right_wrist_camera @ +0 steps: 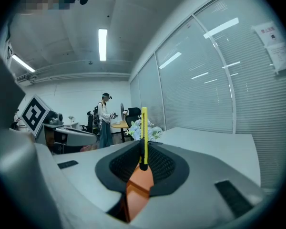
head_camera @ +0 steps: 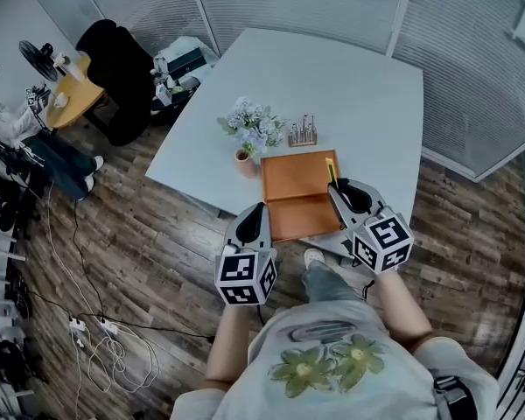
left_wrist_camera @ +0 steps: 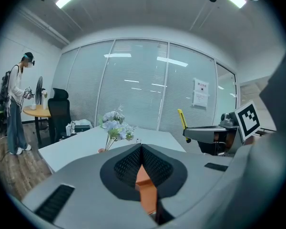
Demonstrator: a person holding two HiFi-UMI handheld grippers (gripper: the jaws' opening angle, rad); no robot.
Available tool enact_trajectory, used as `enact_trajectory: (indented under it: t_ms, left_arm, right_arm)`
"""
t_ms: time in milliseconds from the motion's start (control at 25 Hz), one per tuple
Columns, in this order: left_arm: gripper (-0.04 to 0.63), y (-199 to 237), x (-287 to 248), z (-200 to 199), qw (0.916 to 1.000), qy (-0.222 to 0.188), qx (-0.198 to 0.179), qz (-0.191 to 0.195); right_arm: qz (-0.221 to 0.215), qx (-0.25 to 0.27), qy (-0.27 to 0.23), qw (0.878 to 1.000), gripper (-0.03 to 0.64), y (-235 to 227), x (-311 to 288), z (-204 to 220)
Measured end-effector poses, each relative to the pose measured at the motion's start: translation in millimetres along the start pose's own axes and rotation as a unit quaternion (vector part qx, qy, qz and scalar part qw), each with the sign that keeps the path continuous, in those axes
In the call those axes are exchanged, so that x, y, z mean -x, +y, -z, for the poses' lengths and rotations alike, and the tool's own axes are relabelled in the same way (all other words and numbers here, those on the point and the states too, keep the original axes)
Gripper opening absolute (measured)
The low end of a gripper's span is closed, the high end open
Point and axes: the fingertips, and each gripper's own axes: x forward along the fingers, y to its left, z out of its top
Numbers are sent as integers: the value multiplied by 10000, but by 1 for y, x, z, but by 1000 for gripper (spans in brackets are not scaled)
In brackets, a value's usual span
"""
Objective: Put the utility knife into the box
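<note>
Carry step: right tool [head_camera: 336,187] clamped on yellow utility knife [head_camera: 330,171], blade-end up, above right edge of open orange box [head_camera: 290,182]. Left tool [head_camera: 262,206] closed, empty. Next, likely: lower into box, release.

Hidden between the right gripper [right_wrist_camera: 142,148] pads: the utility knife's [right_wrist_camera: 144,128] lower end. Too small to tell, head view's upper centre: rack [head_camera: 303,135] contents beside flowers [head_camera: 254,122].
</note>
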Motion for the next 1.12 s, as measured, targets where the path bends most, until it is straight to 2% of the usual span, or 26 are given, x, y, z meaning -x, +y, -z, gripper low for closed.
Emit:
enact_trajectory:
  t_ms: [240,400,1120]
  left_arm:
    - [0,12,-9,1,9999,74,32,-62]
    - [2,16,-14,1,9999,110,52,-96]
    - [2,33,-19,10,9990,253,231,-290]
  right_arm:
    - [-73,49,142,9999,57,-4,-14,5]
    - [-313,190,314,9988,57,0,-21,11]
    - [-887,839,991,9876,57,7,-44,43]
